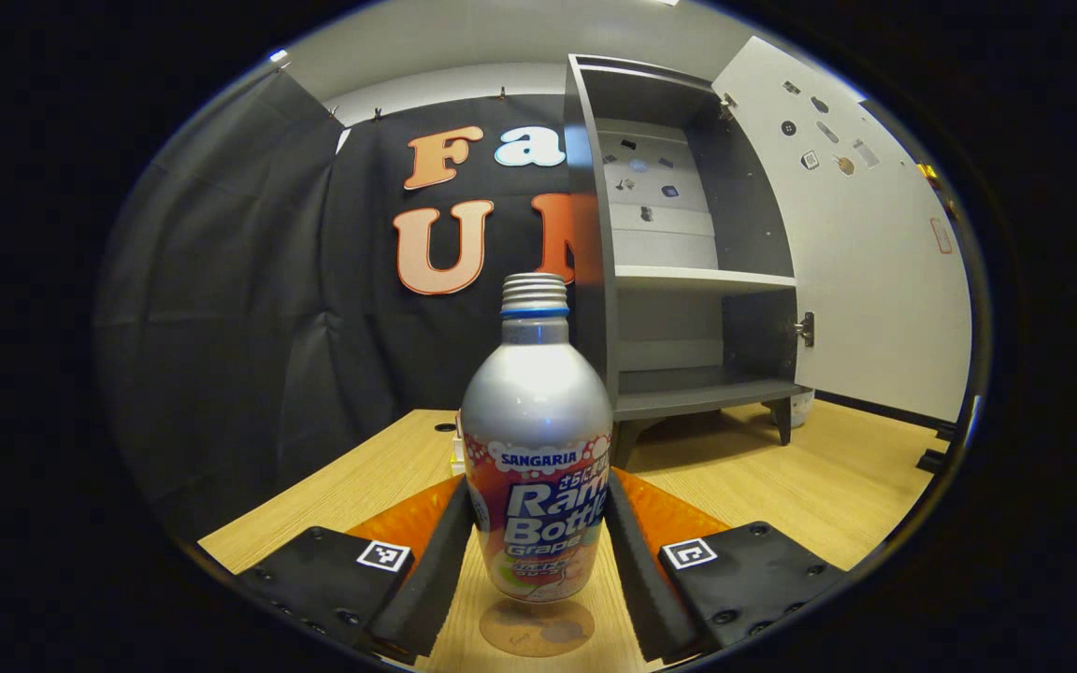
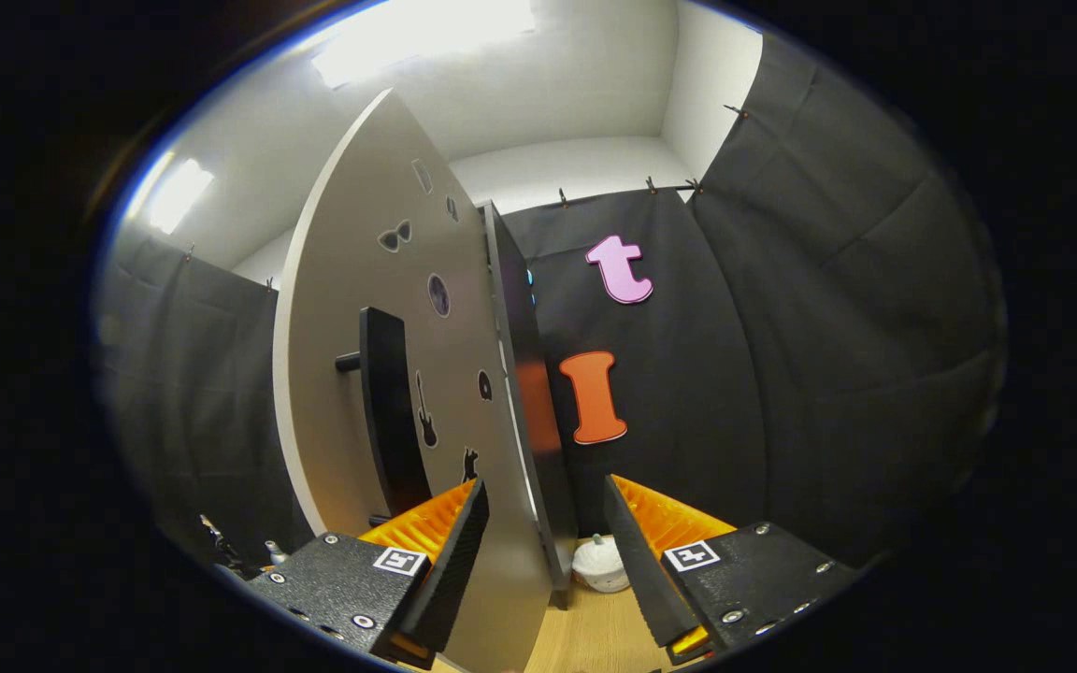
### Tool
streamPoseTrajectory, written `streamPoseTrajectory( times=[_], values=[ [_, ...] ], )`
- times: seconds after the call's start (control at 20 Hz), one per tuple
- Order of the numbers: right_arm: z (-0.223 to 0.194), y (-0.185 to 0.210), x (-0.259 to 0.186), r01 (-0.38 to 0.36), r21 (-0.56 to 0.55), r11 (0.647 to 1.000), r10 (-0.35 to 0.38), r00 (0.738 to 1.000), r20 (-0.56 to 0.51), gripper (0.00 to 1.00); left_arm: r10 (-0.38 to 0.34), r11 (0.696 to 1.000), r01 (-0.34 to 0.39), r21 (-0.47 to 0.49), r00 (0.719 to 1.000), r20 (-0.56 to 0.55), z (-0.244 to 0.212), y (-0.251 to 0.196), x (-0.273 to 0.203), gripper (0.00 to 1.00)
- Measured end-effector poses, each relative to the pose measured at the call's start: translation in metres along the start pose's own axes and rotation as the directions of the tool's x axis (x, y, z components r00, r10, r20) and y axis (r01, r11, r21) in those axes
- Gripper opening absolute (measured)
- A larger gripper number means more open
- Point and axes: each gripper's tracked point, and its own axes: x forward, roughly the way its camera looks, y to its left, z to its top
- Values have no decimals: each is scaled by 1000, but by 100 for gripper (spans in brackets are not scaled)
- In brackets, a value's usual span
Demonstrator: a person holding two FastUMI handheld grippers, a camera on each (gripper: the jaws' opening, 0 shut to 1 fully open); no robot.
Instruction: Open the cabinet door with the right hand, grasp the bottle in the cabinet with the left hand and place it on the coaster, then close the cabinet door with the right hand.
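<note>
At the lower centre of the left gripper view we see our left gripper (image 1: 538,537) clamped on the upright bottle (image 1: 536,439), just over the coaster (image 1: 537,626) on the tabletop (image 1: 819,477). Upper right stands the open cabinet (image 1: 688,280). Our right gripper (image 2: 543,542) is spread apart around the door (image 2: 389,308) edge.

Left tongs (image 1: 538,551) clamped closed; right tongs (image 2: 546,551) spread apart.
</note>
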Motion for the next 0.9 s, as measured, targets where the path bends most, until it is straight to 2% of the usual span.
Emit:
streamPoseTrajectory(
  times=[0.1, 0.2, 0.35, 0.4, 0.6, 0.9],
  values=[
    [-1, 0, 0, 7, -1, 1000, -7, 1000, 2, 78, 5, 1000, -5, -16, 1000, -2, -5, 0, -5, 84],
    [1, 0, 1, 12, -6, 1000, -12, 1000, 4, 78, 7, 1000, -7, -31, 1000, -13, -13, -1, -10, 81],
    [2, 2, -1, 9, -2, 1000, -9, 1000, 10, 78, 8, 999, -10, -43, 999, -31, -26, -2, -13, 85],
    [3, 2, -2, 8, 0, 1000, -8, 1000, 14, 78, 11, 999, -12, -44, 999, -36, -31, -3, -13, 83],
    [3, 3, -3, 7, -1, 1000, -7, 1000, 21, 78, 11, 999, -13, -42, 999, -48, -44, -3, -13, 83],
    [5, 3, -1, 12, -3, 1000, -12, 1000, 25, 78, 55, 998, -56, -38, 997, -45, -59, 4, -13, 83]
  ],
)
